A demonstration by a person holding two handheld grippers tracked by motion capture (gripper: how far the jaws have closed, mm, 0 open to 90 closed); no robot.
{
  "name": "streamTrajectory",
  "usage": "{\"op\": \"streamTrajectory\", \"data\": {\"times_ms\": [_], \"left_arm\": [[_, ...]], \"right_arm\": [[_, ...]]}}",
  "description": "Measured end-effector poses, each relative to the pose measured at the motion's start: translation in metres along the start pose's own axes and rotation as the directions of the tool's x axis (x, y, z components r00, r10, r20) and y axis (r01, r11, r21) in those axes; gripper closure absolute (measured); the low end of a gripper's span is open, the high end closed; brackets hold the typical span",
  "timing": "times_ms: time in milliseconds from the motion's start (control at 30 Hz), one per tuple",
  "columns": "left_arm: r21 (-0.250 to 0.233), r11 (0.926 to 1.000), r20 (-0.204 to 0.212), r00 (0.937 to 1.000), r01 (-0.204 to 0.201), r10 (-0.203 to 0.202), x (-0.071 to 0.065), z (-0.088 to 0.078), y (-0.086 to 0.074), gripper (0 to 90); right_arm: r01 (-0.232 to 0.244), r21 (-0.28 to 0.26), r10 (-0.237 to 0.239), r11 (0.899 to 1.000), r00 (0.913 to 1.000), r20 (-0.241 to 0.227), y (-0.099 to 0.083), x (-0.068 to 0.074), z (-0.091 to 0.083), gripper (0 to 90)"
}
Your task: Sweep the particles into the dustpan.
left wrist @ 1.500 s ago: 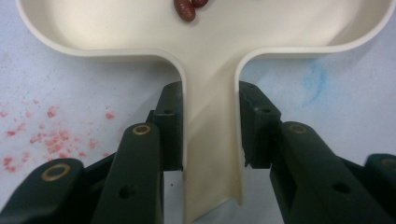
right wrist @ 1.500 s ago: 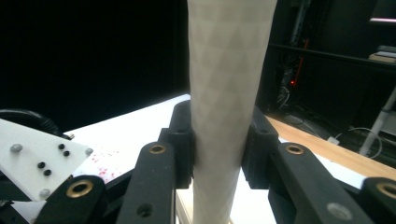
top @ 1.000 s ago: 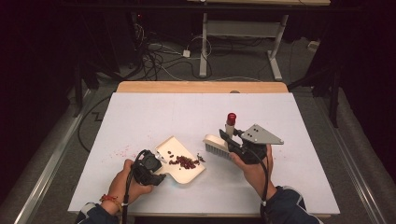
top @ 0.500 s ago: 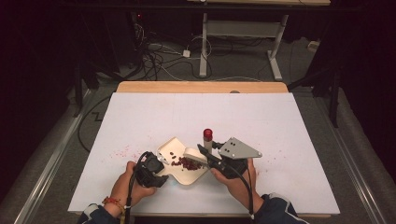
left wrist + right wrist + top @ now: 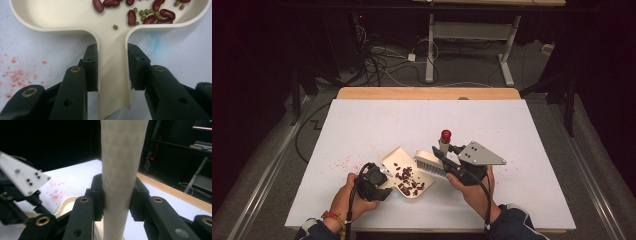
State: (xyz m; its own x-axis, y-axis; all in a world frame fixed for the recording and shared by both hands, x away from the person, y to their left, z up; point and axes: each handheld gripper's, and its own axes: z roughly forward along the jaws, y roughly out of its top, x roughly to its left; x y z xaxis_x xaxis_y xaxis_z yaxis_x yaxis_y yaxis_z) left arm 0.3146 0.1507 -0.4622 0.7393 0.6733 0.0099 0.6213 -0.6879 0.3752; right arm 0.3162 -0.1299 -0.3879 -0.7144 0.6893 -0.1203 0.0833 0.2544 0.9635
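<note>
Dustpan (image 5: pixel 408 171) of beans (image 5: pixel 132 17), brush (image 5: pixel 432 162), both unlabelled, in hand-held grippers.

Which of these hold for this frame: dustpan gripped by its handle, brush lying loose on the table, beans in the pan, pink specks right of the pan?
1. The left gripper clamps the dustpan by its handle. True.
2. The brush lies loose on the table. False: the right gripper is shut on its handle, bristles at the pan's rim.
3. Red beans and small green ones lie in the pan. True.
4. Pink specks lie right of the pan. False: they lie to its left.
</note>
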Motion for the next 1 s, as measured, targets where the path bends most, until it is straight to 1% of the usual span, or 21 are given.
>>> {"op": "streamTrajectory", "data": {"times_ms": [100,200,333,433,467,567,600,633,667,700,733,767,833,900,967,1000], "left_arm": [[-0.001,1.0000,-0.005,0.9999,-0.010,0.010,-0.001,0.000,0.000,63.9],[0.000,0.9999,-0.004,0.9999,-0.013,0.013,-0.001,0.000,0.000,63.8],[0.004,0.9998,0.004,0.9998,-0.019,0.019,0.000,-0.001,-0.001,63.9],[0.008,0.9998,0.014,0.9998,-0.017,0.017,0.000,-0.003,-0.002,64.0],[0.013,0.9998,0.017,0.9997,-0.017,0.017,0.000,-0.003,-0.002,64.0],[0.017,0.9998,0.030,0.9995,-0.012,0.012,0.001,-0.005,-0.002,64.1],[0.016,0.9998,0.032,0.9994,-0.009,0.009,0.002,-0.005,-0.003,64.1],[0.013,0.9999,0.032,0.9995,-0.004,0.003,0.002,-0.005,-0.003,64.1],[0.015,0.9999,0.032,0.9995,-0.004,0.004,0.002,-0.004,-0.003,64.1],[0.018,0.9998,0.033,0.9995,-0.003,0.003,0.002,-0.003,-0.003,64.1],[0.019,0.9998,0.033,0.9994,-0.003,0.002,0.003,-0.003,-0.003,64.1],[0.019,0.9998,0.035,0.9994,-0.002,0.001,0.003,-0.003,-0.003,64.1],[0.017,0.9999,0.037,0.9993,0.000,0.000,0.003,-0.003,-0.003,64.1],[0.018,0.9998,0.034,0.9994,-0.005,0.004,0.003,-0.003,-0.003,64.1],[0.017,0.9998,0.032,0.9995,-0.007,0.007,0.002,-0.004,-0.003,64.1],[0.017,0.9998,0.031,0.9995,-0.009,0.008,0.003,-0.004,-0.004,64.1]], "right_arm": [[-0.003,-0.008,0.004,1.000,0.9998,0.019,0.000,-0.006,0.002,69.8],[0.023,-0.005,-0.023,1.000,0.9984,0.052,-0.002,-0.009,0.009,69.8],[0.007,-0.001,-0.007,1.000,0.9981,0.061,-0.005,-0.012,0.024,69.8],[0.038,0.013,-0.039,0.999,0.9962,0.078,-0.006,-0.008,0.037,69.7],[0.037,0.018,-0.038,0.999,0.9966,0.073,-0.008,-0.007,0.041,69.7],[0.030,0.024,-0.031,0.999,0.9993,0.022,-0.010,-0.001,0.046,69.8],[0.046,0.031,-0.046,0.998,0.9988,0.015,-0.009,0.002,0.046,69.7],[0.045,0.036,-0.045,0.998,0.9990,-0.001,-0.009,0.004,0.045,69.7],[0.032,0.039,-0.031,0.999,0.9992,-0.025,-0.009,0.006,0.044,69.7],[0.029,0.046,-0.028,0.999,0.9989,-0.037,-0.009,0.009,0.043,69.6],[0.039,0.048,-0.038,0.998,0.9985,-0.041,-0.009,0.011,0.042,69.7],[0.037,0.044,-0.035,0.998,0.9979,-0.054,-0.008,0.012,0.040,69.7],[0.018,0.034,-0.015,0.999,0.9962,-0.086,-0.004,0.013,0.034,69.8],[0.023,0.023,-0.021,0.999,0.9955,-0.092,0.000,0.015,0.028,69.8],[0.040,0.005,-0.040,0.999,0.9958,-0.083,0.004,0.014,0.022,69.8],[0.040,-0.002,-0.040,0.999,0.9962,-0.077,0.005,0.012,0.019,69.8]]}}
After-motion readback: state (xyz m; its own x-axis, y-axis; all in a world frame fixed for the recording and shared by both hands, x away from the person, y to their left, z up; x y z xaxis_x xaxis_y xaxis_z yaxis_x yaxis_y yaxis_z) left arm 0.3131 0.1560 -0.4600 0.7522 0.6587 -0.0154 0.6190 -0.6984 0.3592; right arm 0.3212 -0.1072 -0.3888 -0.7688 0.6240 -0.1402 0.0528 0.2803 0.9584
